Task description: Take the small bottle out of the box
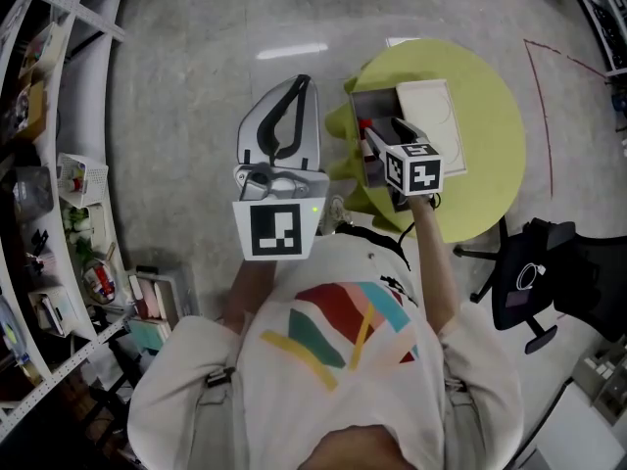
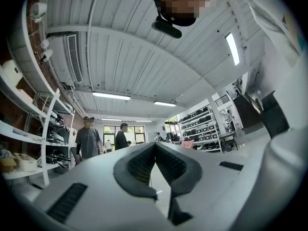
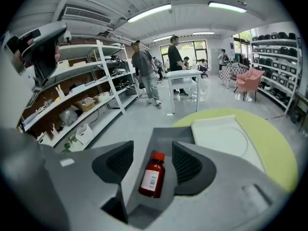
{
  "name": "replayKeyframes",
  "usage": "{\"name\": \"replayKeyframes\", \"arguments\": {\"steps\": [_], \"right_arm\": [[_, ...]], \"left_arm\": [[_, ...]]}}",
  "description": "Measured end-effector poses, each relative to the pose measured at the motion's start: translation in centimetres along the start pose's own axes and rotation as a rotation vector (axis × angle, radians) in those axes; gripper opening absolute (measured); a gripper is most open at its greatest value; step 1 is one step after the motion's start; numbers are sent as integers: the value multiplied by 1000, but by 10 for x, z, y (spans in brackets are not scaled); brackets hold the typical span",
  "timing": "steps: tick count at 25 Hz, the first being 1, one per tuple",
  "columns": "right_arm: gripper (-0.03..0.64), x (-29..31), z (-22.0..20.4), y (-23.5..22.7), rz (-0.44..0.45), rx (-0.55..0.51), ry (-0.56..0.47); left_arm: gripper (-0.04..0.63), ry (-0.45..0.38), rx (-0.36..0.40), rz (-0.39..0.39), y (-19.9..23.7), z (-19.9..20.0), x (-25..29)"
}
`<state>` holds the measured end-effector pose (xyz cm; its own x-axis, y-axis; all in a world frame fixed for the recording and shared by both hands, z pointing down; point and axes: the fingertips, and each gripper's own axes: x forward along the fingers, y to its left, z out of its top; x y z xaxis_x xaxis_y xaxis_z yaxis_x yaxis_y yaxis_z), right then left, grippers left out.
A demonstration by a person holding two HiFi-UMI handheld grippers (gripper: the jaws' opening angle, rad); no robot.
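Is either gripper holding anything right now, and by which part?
Nothing is held. The right gripper stands open, jaws either side of the small bottle lying in the box, not touching it. The left gripper is shut and empty.

Round lime-green table (image 1: 490, 96) up at the right, on a pale grey floor (image 1: 176, 86). Black office chair (image 1: 558, 272) just beside its lower edge. Red line (image 1: 545, 116) on the floor alongside. Cluttered shelving (image 1: 49, 213) down the left, stacked books (image 1: 147, 306) near. Farther back, two people (image 3: 144, 69) by a white table (image 3: 185, 75), pink armchair (image 3: 251, 80) off right.
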<state>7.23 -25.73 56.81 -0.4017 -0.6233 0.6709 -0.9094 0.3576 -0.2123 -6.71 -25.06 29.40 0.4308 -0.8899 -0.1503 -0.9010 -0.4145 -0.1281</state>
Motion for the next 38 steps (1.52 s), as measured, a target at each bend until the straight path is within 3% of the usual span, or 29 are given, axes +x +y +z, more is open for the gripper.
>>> {"name": "replayKeyframes", "arguments": {"steps": [19,33,38], "right_arm": [[239,37,-68,-17,-23,17,232],[235,45,-78,-19,12,102,351],[221,50,-85,-22,-15,66,391]], "left_arm": [[14,26,5,21,6,-8,-2],[14,23,-13,20,5,-8,0],[14,27,-17,28,7,-11,-1]]}}
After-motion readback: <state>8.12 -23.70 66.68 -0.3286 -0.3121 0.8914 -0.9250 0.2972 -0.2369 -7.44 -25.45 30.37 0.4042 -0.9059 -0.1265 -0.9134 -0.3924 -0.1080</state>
